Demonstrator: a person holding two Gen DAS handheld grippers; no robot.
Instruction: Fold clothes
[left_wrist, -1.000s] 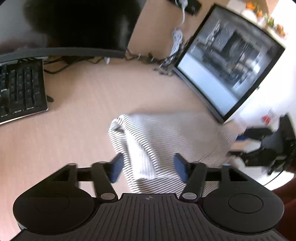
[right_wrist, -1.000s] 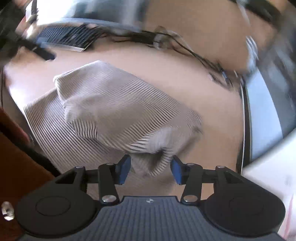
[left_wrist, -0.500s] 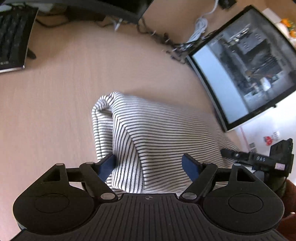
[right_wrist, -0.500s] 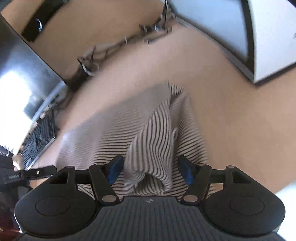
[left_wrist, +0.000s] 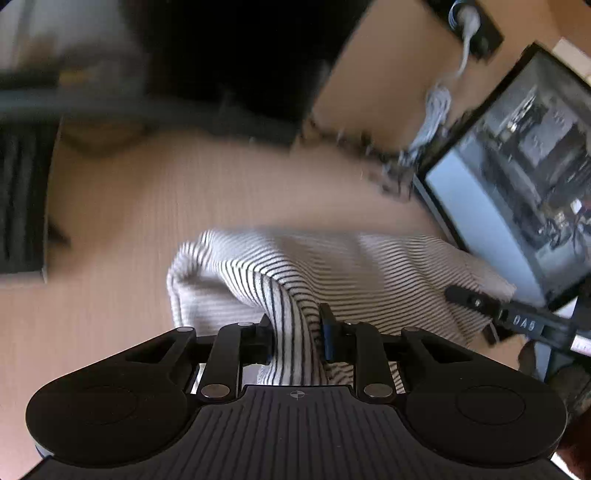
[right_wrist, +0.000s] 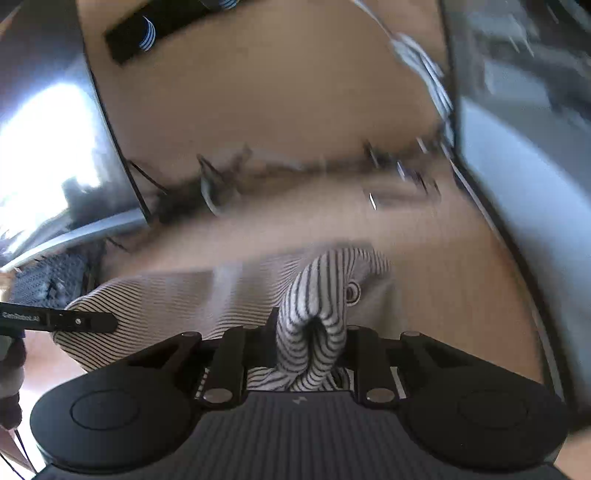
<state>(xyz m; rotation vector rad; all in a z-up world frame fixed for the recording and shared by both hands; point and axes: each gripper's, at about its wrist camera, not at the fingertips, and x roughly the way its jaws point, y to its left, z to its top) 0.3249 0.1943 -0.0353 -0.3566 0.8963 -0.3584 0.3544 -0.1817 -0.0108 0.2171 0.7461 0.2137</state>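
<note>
A white garment with thin black stripes (left_wrist: 369, 269) lies partly folded on a light wooden desk (left_wrist: 147, 206). My left gripper (left_wrist: 295, 332) is shut on a bunched edge of the striped garment at its near left side. My right gripper (right_wrist: 312, 339) is shut on a bunched fold of the same garment (right_wrist: 184, 295) at its near right side. Each view shows part of the other gripper beside the cloth: the right one (left_wrist: 509, 321) in the left wrist view, the left one (right_wrist: 59, 320) in the right wrist view.
A lit monitor (left_wrist: 517, 184) stands close to the right of the garment, with a tangle of cables (left_wrist: 384, 166) at the back. A black keyboard (left_wrist: 22, 199) lies to the left, under another dark monitor (right_wrist: 66, 147). Both views are blurred.
Both grippers were open over the garment's near edge and have now shut on bunches of it. Both cameras have tilted up and the views have blurred with motion.
</note>
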